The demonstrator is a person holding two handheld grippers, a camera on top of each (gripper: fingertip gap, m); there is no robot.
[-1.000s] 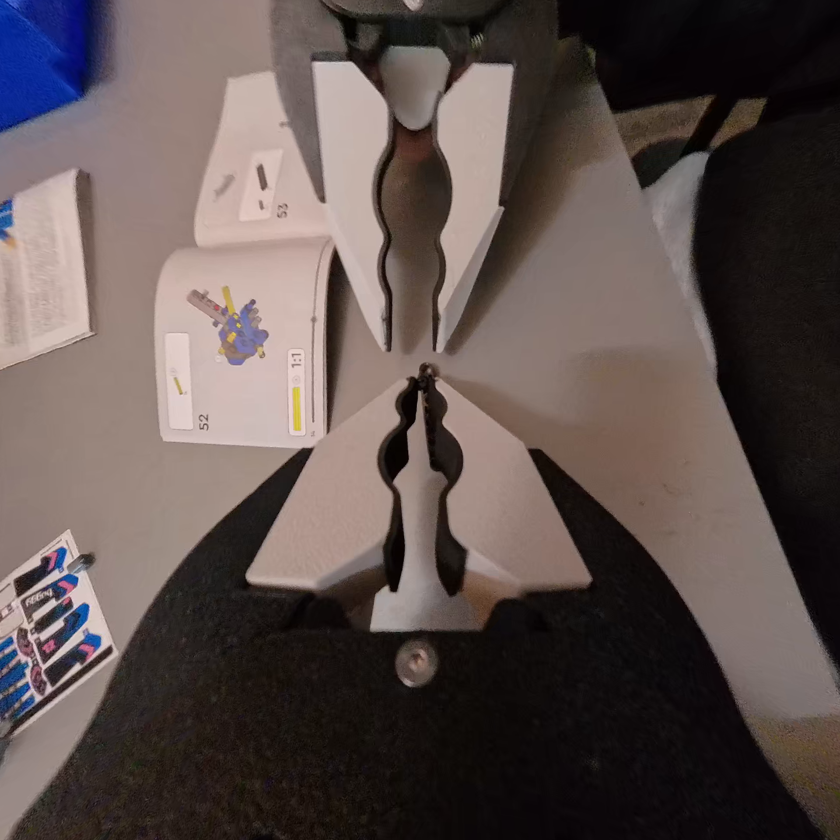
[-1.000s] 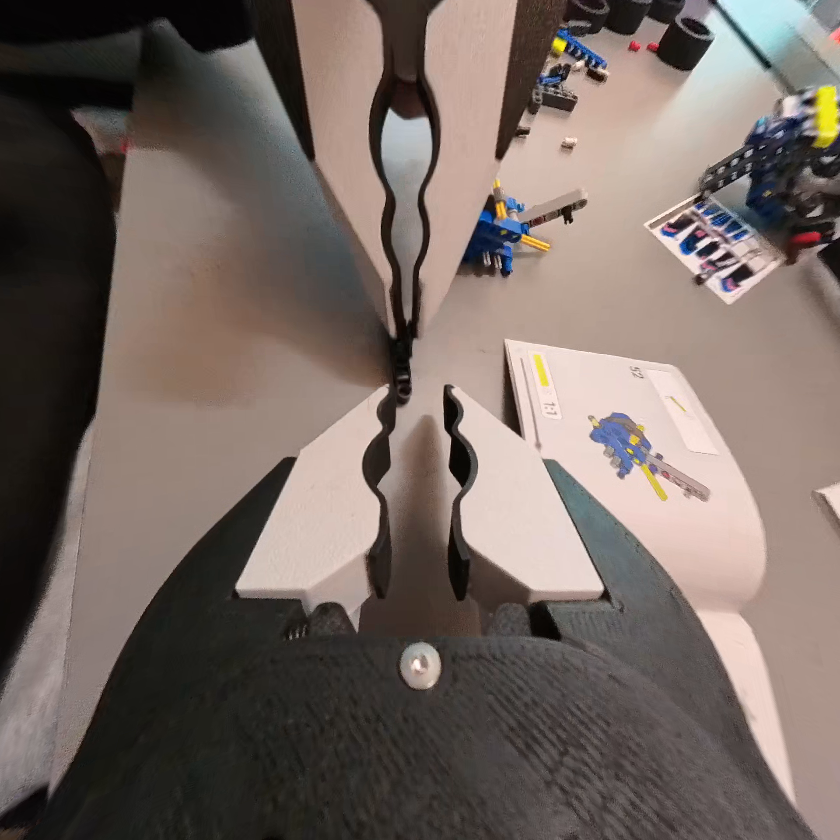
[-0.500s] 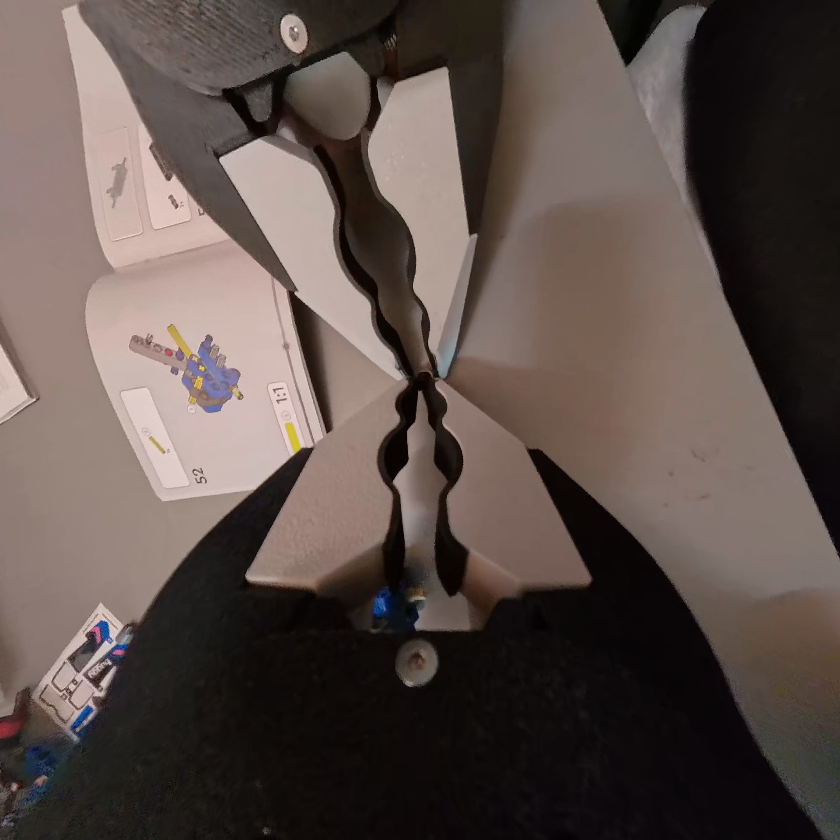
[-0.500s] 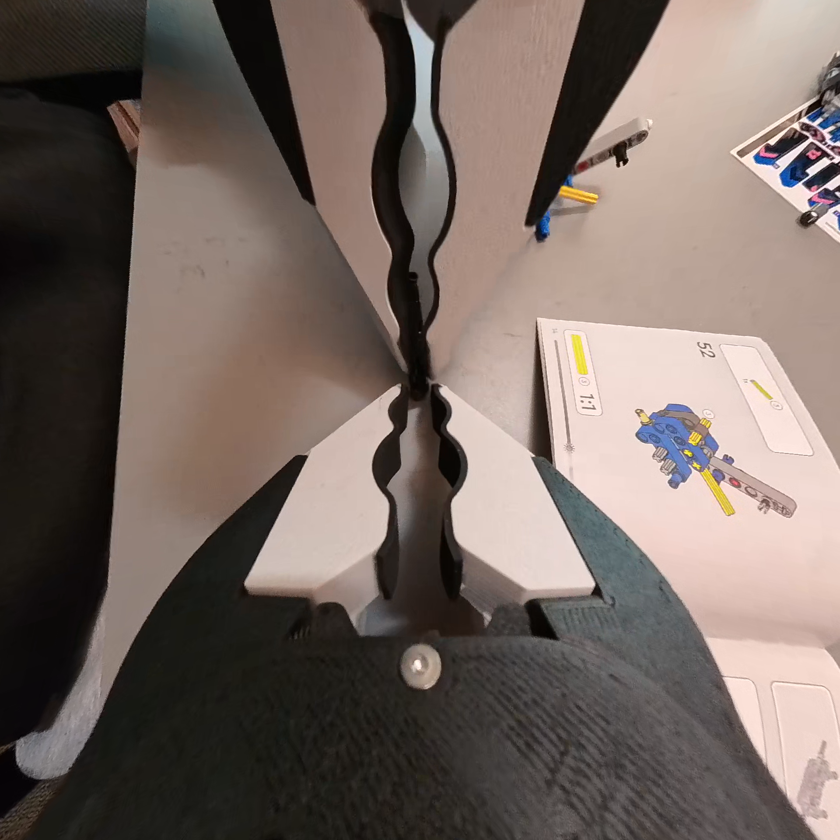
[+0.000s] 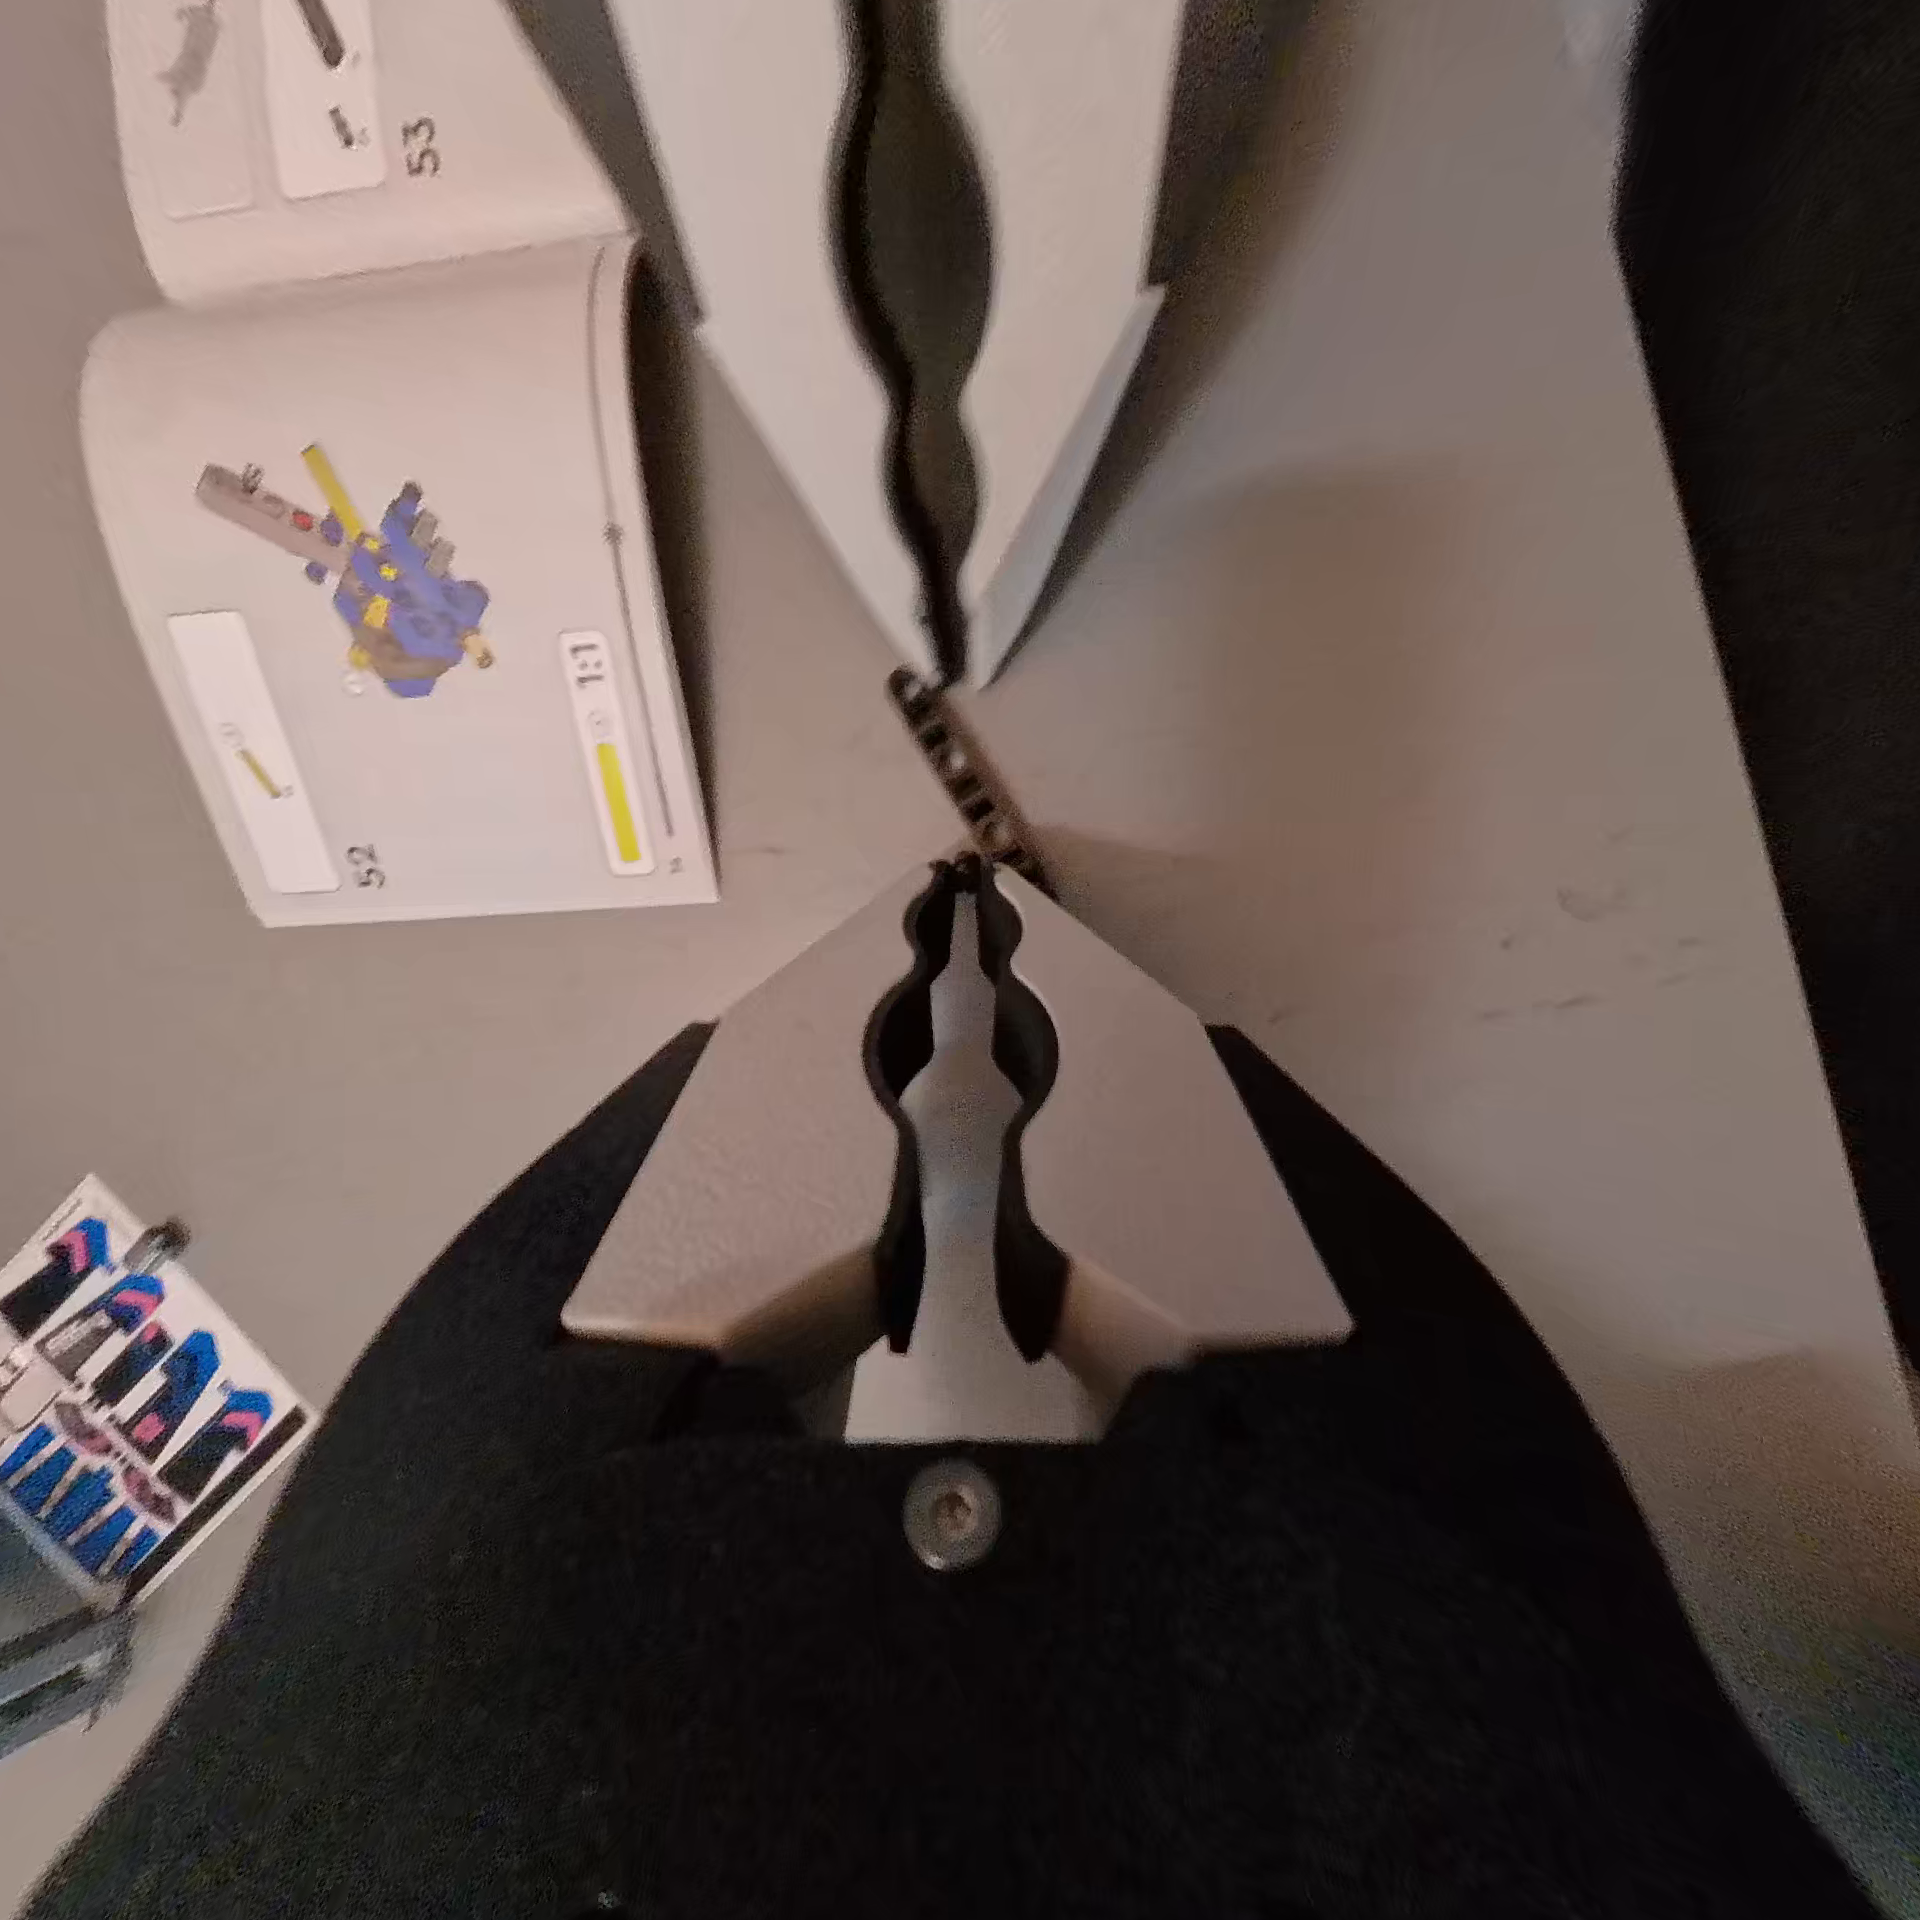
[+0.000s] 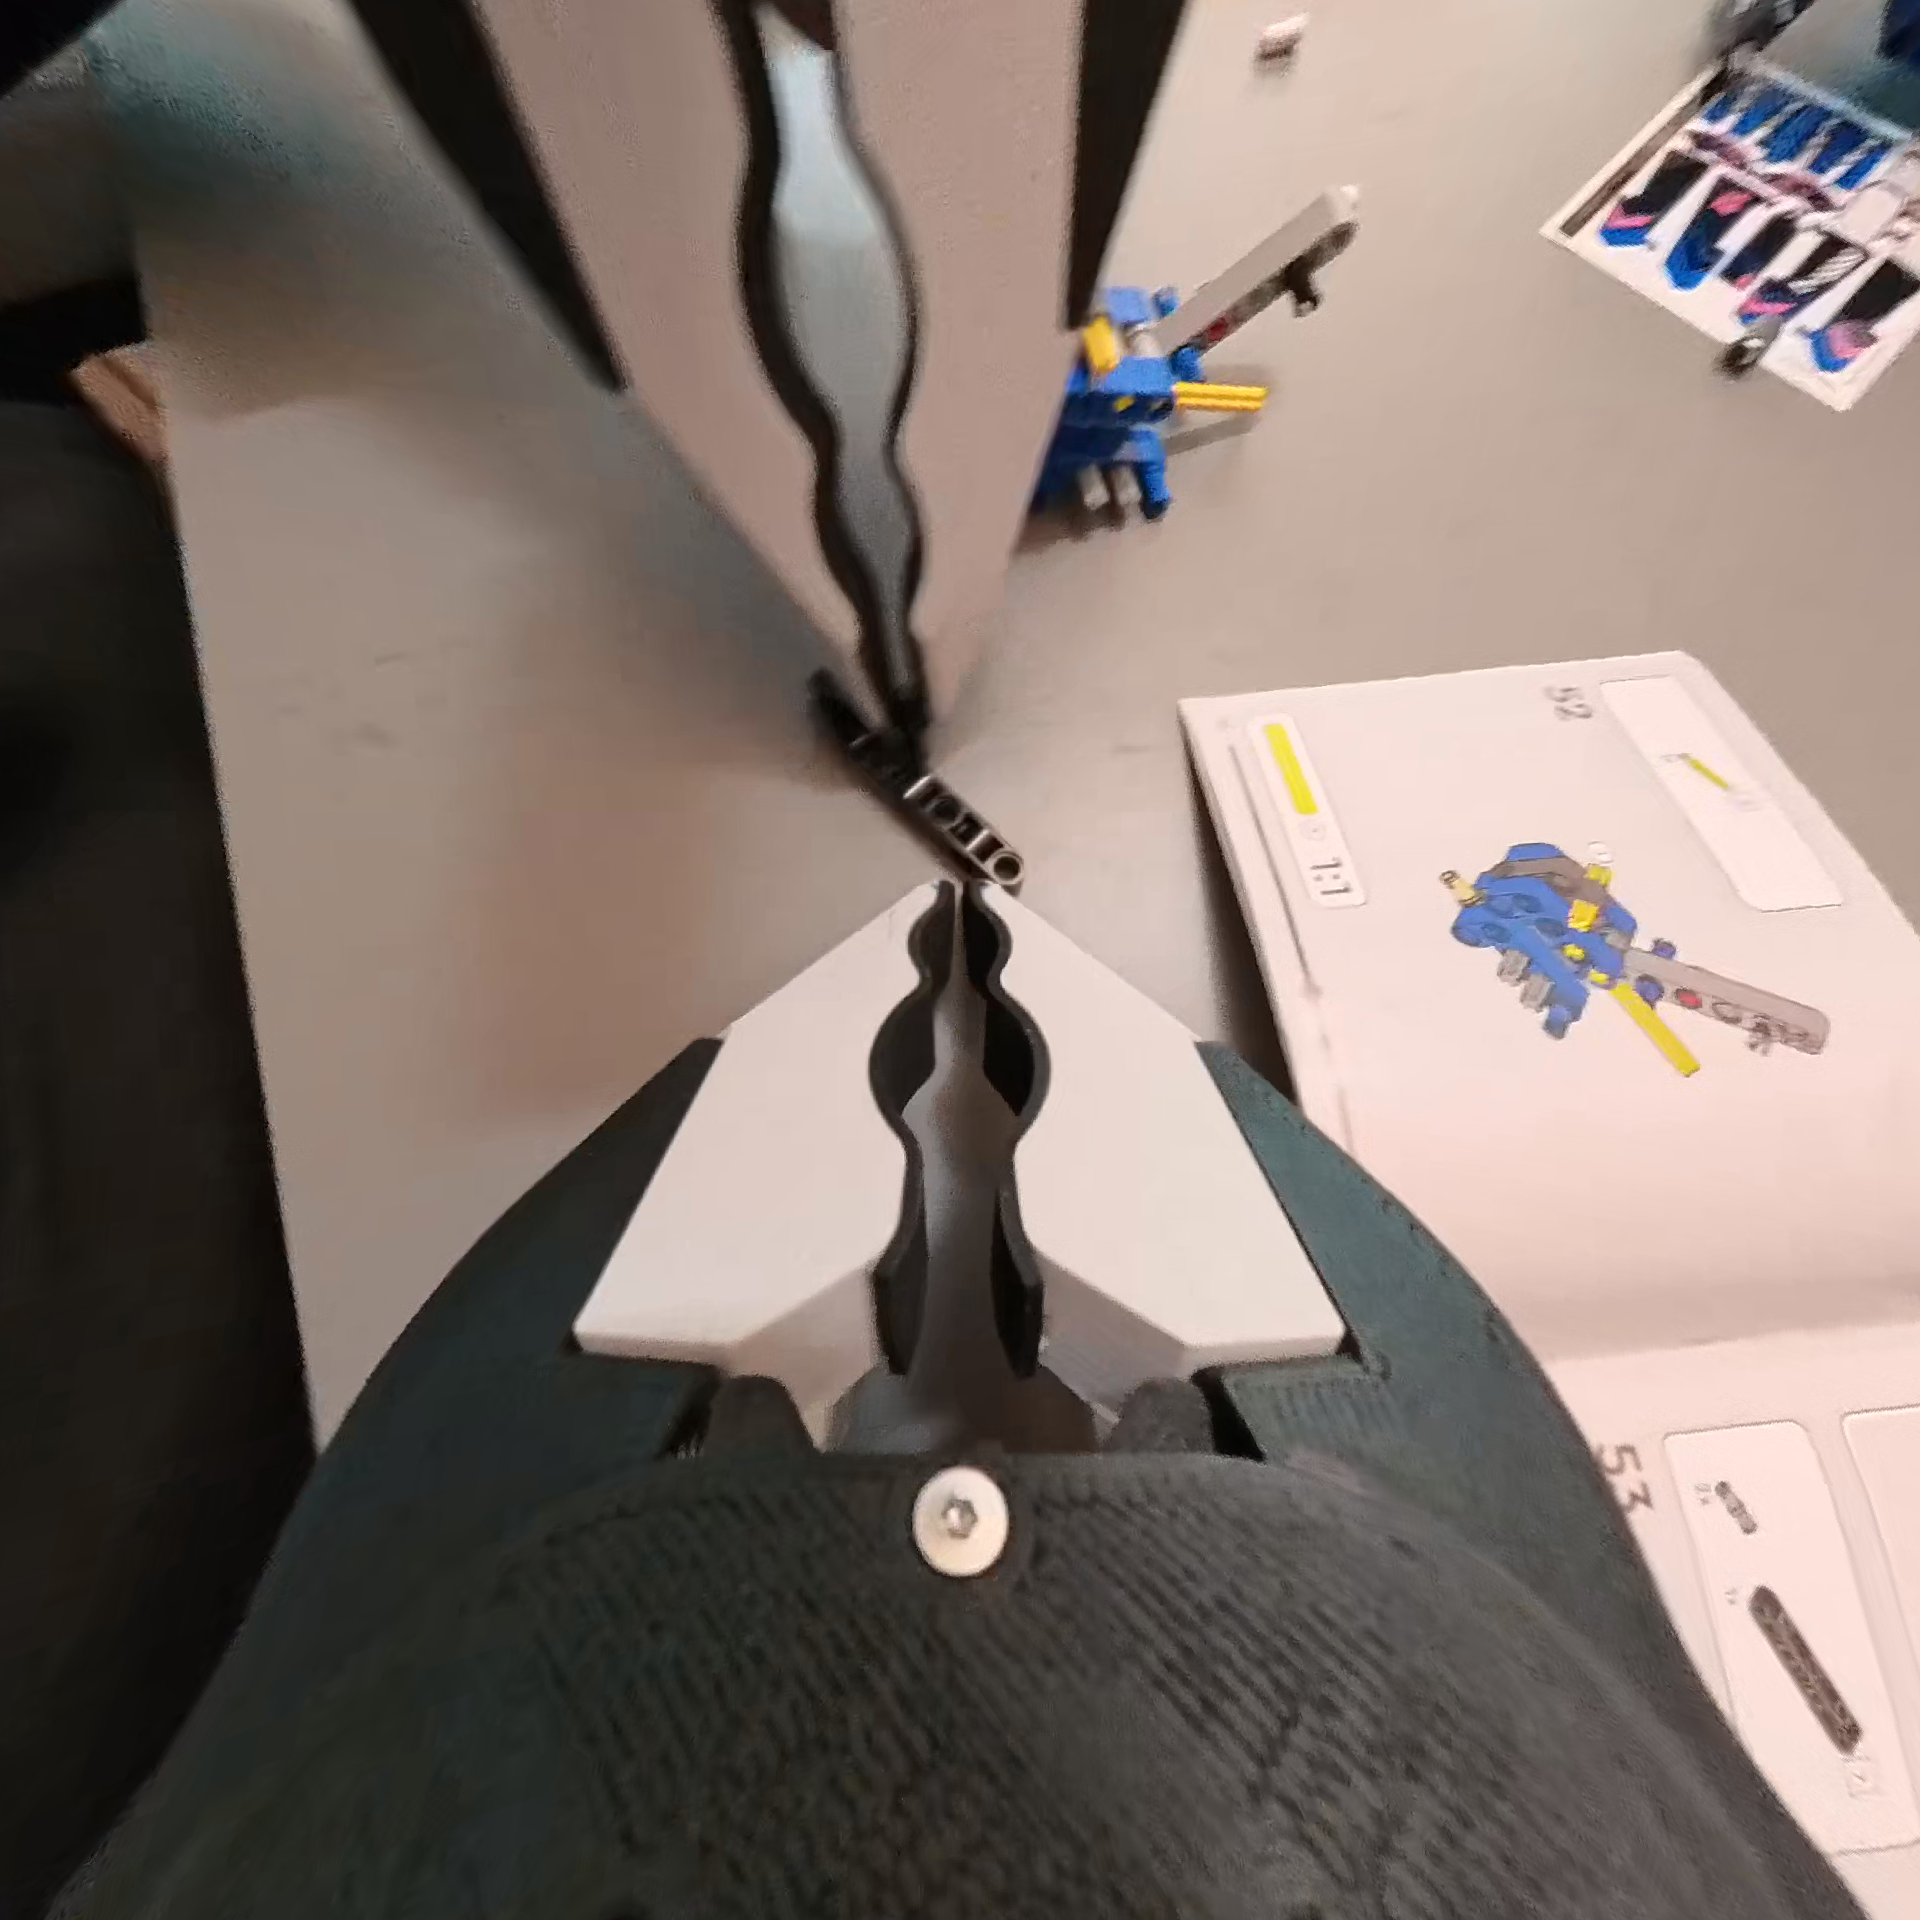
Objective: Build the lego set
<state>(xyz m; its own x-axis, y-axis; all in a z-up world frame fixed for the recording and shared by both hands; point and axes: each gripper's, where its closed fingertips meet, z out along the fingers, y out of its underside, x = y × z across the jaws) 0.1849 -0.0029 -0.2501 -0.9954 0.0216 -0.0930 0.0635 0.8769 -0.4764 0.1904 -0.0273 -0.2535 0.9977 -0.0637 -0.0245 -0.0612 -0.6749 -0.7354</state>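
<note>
Left wrist view: left tool (image 5: 966, 868) low in frame, tips drawn tight together. Long black plastic beam with a row of holes (image 5: 961, 769) slanting up and away from those tips, held above the grey tabletop (image 5: 1299, 727), near end hidden behind one finger. Opposite tool pointing in from the top, tips at the beam's far end. Open white instruction booklet (image 5: 416, 779) flat to one side; sheet of blue, pink and black stickers (image 5: 125, 1382) at the lower edge. Right wrist view: right tool (image 6: 954, 891) with tips pressed together, beam's end just beyond them; cannot tell whether pinched there. Left tool clamped on the beam partway along, a short length sticking out past it. Small blue brick assembly with yellow axles and a grey bar (image 6: 1127, 416) resting on the tabletop beyond, well apart from the beam.
</note>
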